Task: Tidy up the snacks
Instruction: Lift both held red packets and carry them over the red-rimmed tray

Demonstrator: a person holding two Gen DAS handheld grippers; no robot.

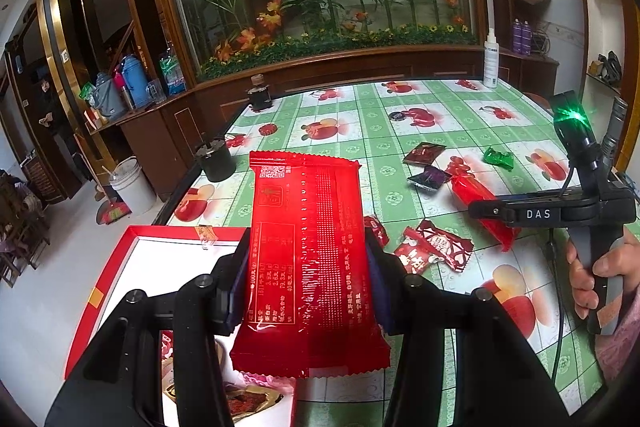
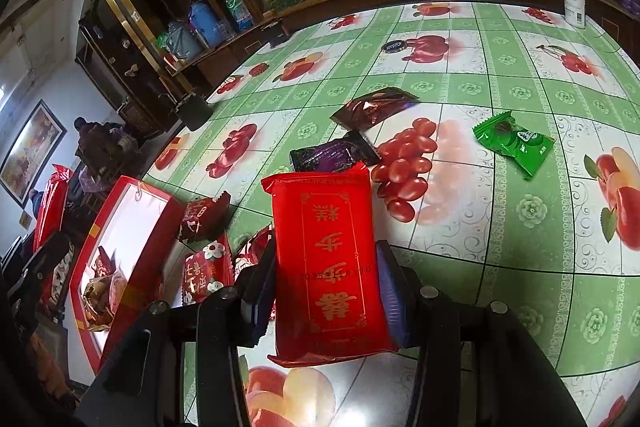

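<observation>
The bench [image 1: 400, 147], covered in a green-and-white checked oilcloth printed with red fruit, fills most of both views. At its near left edge lies an open, shallow red cardboard box [image 1: 108, 267] with a white inside; a few wrapped snacks already lie in it. The left gripper [image 1: 306, 267] is held above that box, its fingers [image 1: 240, 267] closed on both long sides of a flat, glossy red snack packet [image 1: 308, 247] with its printed back facing the camera. The right gripper [image 2: 324, 283] sits over the bench to the right of the box, its fingers [image 2: 390, 291] clamped on a second red snack packet with gold lettering [image 2: 328, 259]. The person's hand [image 1: 592, 267] wraps that gripper's handle. Loose on the oilcloth beyond it are 2 small dark red patterned candy packs [image 2: 204, 213] just beside the box, a dark brown foil sachet [image 2: 372, 107], a black-and-purple sachet [image 2: 332, 153] touching the gold-lettered packet's far end, and, well apart to the right, a small green wrapped candy [image 2: 516, 143].
</observation>
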